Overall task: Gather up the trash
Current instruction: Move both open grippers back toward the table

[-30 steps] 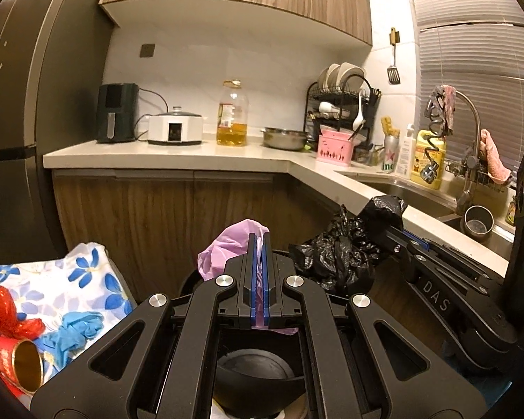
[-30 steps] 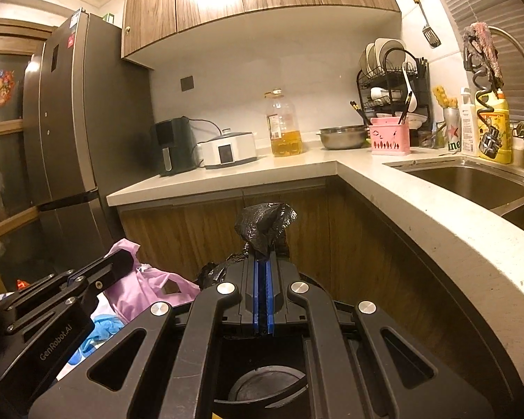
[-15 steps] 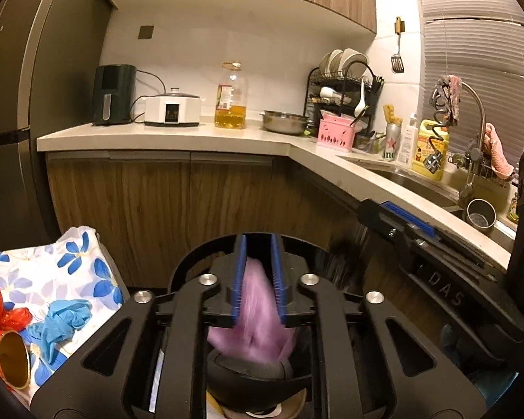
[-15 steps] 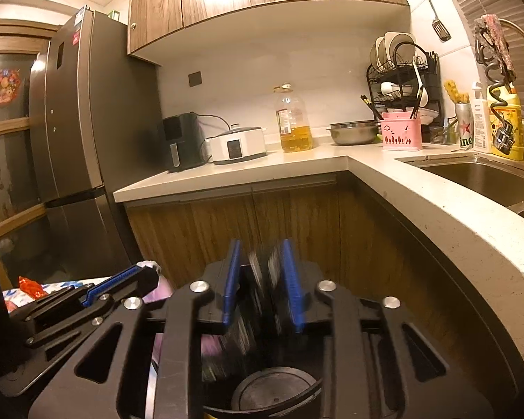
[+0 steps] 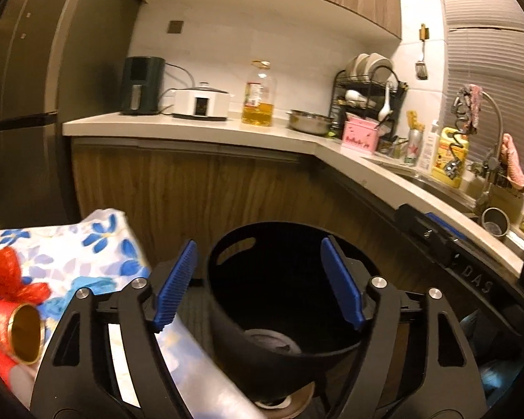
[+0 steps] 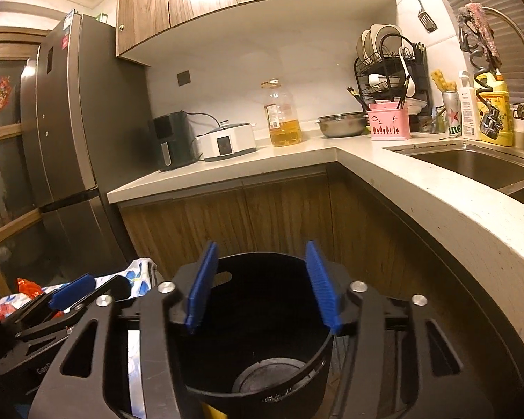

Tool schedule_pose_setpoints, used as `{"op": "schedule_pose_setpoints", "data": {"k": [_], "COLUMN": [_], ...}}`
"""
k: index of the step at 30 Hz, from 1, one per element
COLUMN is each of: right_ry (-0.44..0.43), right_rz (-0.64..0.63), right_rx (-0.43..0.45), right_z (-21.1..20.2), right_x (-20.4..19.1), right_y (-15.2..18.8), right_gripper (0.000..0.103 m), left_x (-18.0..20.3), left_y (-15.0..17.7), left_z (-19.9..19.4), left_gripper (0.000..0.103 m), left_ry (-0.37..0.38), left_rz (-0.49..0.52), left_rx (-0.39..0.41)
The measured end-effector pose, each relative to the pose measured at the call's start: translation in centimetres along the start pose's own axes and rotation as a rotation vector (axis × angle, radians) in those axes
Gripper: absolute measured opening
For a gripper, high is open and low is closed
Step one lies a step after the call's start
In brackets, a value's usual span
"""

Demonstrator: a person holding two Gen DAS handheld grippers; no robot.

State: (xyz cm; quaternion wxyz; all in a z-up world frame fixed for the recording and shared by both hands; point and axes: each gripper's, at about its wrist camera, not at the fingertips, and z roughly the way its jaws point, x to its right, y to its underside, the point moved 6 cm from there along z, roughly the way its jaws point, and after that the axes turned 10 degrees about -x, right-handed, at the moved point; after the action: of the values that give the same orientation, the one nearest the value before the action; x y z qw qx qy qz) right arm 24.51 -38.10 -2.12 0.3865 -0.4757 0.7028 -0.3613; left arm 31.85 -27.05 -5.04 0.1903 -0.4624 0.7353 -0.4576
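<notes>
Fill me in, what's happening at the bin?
A person holds both grippers over the black bin by the kitchen cabinets. The left gripper and the right gripper are both opening, with nothing between their blue pads. No bag shows in either gripper, and the bin's inside is too dark to read. More trash waits on the floral cloth to the left: red wrapping and a gold-rimmed cup.

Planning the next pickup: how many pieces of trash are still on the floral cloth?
3 visible: red wrapper, gold-rimmed red paper cup, blue glove, all on the floral cloth. More may be hidden behind the left gripper.
</notes>
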Motion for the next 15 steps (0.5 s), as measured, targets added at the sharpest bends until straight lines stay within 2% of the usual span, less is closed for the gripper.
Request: {"op": "schedule_pose_setpoints", "data": {"k": [10, 15], "right_ry": [-0.021, -0.03], "right_rz": [-0.026, -0.045], "right_rx": [0.012, 0.018], "right_z": [-2.8, -4.3], "right_x": [-2.3, -3.9], "right_y": [1.5, 2.6], "right_gripper": [0.079, 0.084], "left_x": [-3.2, -6.0], "left_y": [3.0, 4.8], "left_z": [-4.8, -8.6], "left_gripper": [0.078, 0.08], "left_ry": [-0.137, -0.241], "left_rz": [-0.028, -0.065], "left_rx": [0.008, 0.04]}}
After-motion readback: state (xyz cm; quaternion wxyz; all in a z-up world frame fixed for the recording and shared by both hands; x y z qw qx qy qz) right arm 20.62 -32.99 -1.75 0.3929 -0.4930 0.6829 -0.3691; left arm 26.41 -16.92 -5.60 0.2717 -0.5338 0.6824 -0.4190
